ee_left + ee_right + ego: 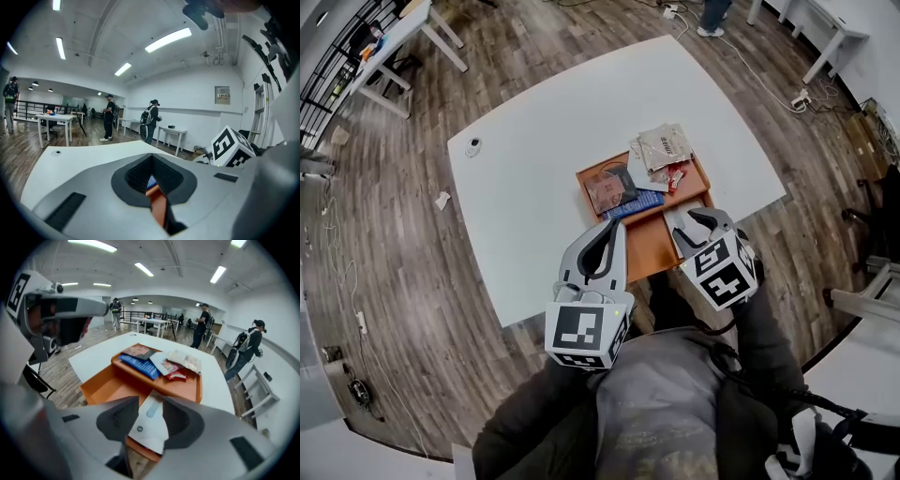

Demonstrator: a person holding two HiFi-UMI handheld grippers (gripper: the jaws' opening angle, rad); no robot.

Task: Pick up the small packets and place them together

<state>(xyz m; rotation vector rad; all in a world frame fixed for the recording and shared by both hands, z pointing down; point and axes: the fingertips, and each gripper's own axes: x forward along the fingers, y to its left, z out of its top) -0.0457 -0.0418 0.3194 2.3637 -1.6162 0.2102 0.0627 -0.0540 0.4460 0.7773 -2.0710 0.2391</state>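
Only right gripper view: clamped white packet [149, 423].

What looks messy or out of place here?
The packets lie in a crooked heap at the tray's far end, a pale packet hanging over its rim. Nothing else stands out.
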